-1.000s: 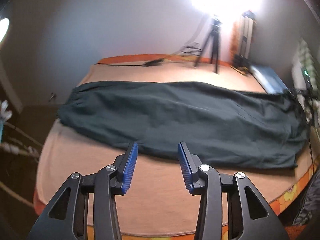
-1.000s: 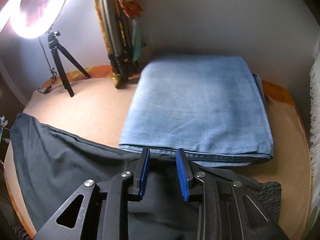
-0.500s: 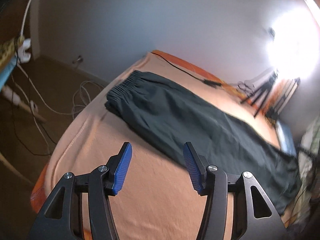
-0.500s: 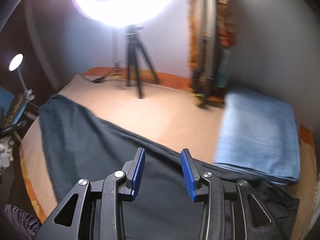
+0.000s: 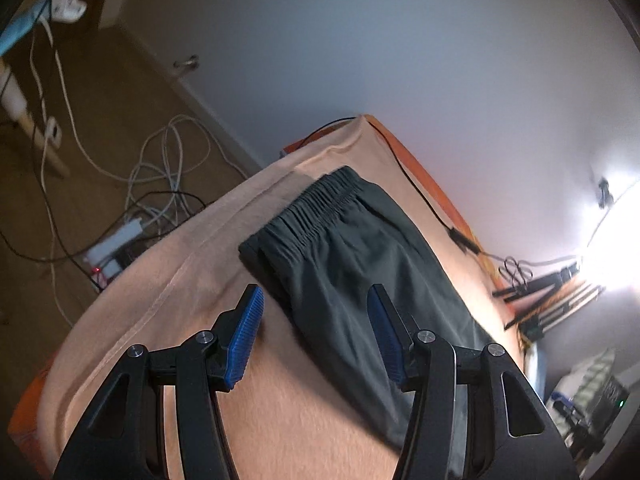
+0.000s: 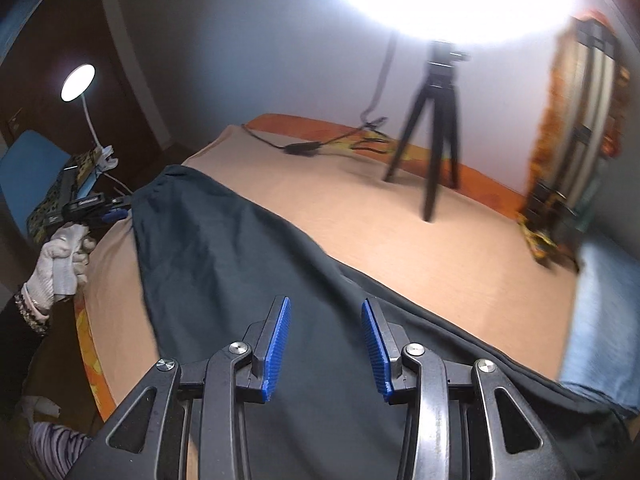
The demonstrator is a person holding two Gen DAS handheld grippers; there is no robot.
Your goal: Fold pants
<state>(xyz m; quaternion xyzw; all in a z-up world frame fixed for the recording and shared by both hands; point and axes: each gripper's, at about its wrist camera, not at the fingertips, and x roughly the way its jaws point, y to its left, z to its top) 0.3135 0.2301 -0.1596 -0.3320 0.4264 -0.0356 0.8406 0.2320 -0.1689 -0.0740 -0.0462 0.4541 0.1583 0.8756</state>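
Observation:
Dark green pants (image 5: 352, 272) lie flat, folded lengthwise, on a peach blanket (image 5: 168, 292). Their elastic waistband (image 5: 316, 204) is at the far left end. My left gripper (image 5: 314, 332) is open and empty, just above the near waist corner. In the right wrist view the pants (image 6: 248, 264) stretch across the bed. My right gripper (image 6: 324, 344) is open and empty above the pants' leg part. The left gripper (image 6: 100, 210), held by a gloved hand (image 6: 60, 252), shows at the far waist end.
A ring light on a black tripod (image 6: 432, 120) stands at the back of the bed with a cable (image 6: 308, 146). Folded blue jeans (image 6: 600, 320) lie at the right. Cables and a power strip (image 5: 116, 244) lie on the floor beyond the bed's edge.
My left gripper has swung left to the waistband end and opened wider. My right gripper has turned left from the blue jeans, over the pants' legs, and opened wider.

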